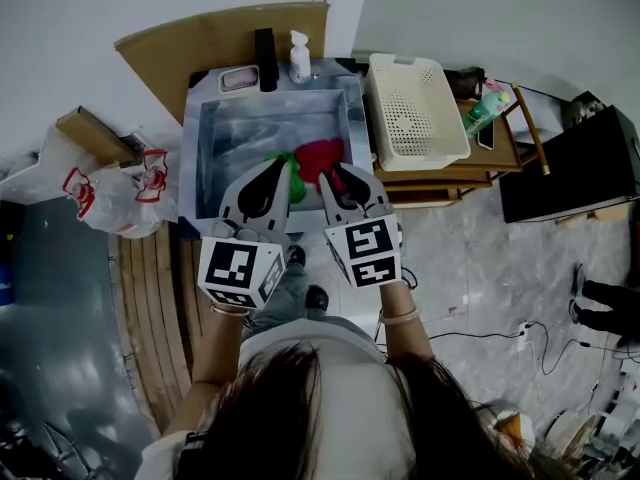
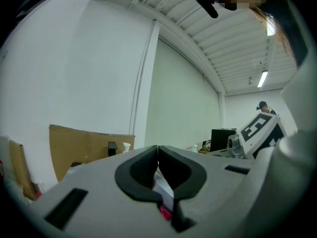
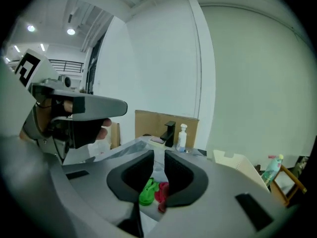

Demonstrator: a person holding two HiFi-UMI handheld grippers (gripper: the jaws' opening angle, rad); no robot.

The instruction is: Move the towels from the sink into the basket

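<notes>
Sink [image 1: 213, 133], steel, far side: is holding a green towel [image 1: 291, 175] and a red towel [image 1: 322, 155], bunched against each other at its near right. Basket [image 1: 412, 118], white: is sitting just right of the sink. Left gripper [image 1: 283, 160]: is hovering over the sink's near edge, jaws pressed together on nothing. Right gripper [image 1: 335, 173]: is hovering alongside, jaws slightly apart, gripping nothing

Head view looks steeply down onto the steel sink [image 1: 250, 128] and white perforated plastic basket [image 1: 415, 113]. Both gripper views sit low, facing across that sink toward the brown cardboard sheet [image 2: 84, 145] behind.
</notes>
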